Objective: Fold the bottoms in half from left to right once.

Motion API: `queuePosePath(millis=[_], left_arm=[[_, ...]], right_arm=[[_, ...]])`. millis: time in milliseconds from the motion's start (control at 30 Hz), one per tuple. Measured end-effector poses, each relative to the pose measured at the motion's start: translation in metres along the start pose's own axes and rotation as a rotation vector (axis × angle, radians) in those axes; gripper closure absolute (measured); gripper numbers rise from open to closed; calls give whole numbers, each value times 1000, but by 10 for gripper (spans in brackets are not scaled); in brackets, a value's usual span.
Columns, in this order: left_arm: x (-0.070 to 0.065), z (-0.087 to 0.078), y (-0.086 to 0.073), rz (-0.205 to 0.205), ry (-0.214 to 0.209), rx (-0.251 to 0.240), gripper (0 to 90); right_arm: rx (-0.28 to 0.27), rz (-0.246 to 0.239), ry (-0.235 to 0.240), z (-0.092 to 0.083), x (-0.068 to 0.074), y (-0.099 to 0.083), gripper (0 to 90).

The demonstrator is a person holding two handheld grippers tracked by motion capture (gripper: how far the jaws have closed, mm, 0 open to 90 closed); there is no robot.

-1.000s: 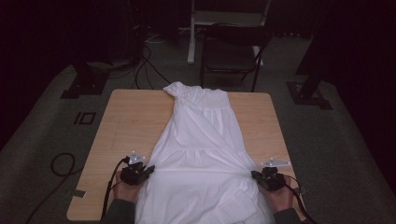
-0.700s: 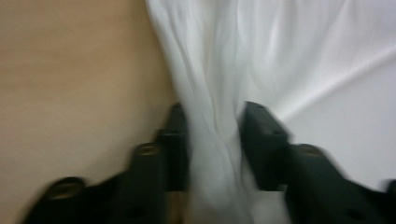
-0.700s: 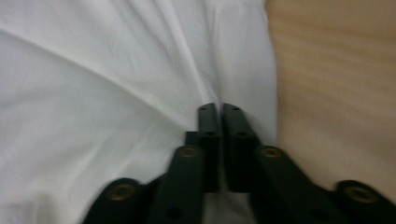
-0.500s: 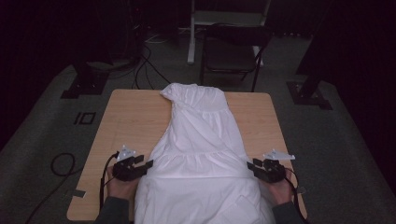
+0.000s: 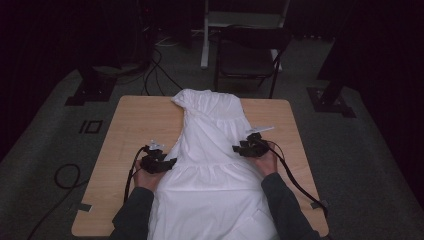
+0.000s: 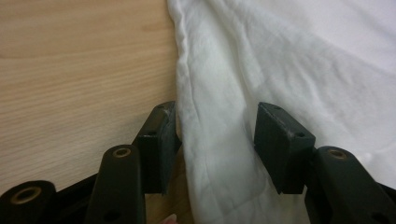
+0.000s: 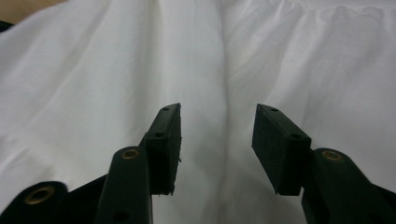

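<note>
white dress point(image 5: 212, 150) is lying lengthwise down the middle of the wooden table point(image 5: 135, 125), its neck end pointing toward the far edge and its skirt running off the near edge. left tool point(image 5: 167, 164) is sitting at the dress's left edge, its jaws spread after just opening, with a folded hem between them but not pinched. right tool point(image 5: 240, 148) is hovering over the dress's right side, jaws likewise just opening and spread, holding nothing. black cables point(image 5: 295, 180) are trailing across the table. dark chair point(image 5: 250, 55) is standing beyond the far edge. the dim room is making the floor clutter hard to read.
</note>
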State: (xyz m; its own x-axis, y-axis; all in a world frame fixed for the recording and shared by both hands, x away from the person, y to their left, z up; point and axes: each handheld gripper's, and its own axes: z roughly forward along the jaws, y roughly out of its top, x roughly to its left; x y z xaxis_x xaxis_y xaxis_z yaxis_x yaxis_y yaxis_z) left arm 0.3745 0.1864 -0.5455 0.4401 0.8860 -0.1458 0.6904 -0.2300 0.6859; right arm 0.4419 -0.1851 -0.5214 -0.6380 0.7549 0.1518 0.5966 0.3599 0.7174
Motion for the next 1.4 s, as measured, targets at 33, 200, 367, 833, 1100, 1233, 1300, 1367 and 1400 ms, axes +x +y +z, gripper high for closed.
queuePosePath(millis=[33,200,367,833,1100,1233,1300,1367,1400], left_arm=[[0,2,-1,1,6,-7,513],[-3,3,0,14,8,0,735],[-9,-2,-1,54,9,-24,876],[-21,0,-1,32,-14,-9,609],[-19,-2,24,39,-8,-57,474],[-25,22,33,64,13,-16,469],[-27,33,32,85,18,5,522],[-30,36,29,120,54,-4,554],[-30,36,29,114,53,-6,668]], right_arm=[[7,3,0,4,-1,2,490],[76,45,52,33,-6,7,645],[27,15,59,21,4,10,899],[-60,20,-205,-53,-40,-13,900],[48,54,-209,-13,-51,-31,900],[58,56,-208,-11,-52,-29,897],[59,58,-206,-11,-52,-30,897],[55,59,-207,-11,-52,-30,897],[52,60,-209,-12,-51,-31,898]])
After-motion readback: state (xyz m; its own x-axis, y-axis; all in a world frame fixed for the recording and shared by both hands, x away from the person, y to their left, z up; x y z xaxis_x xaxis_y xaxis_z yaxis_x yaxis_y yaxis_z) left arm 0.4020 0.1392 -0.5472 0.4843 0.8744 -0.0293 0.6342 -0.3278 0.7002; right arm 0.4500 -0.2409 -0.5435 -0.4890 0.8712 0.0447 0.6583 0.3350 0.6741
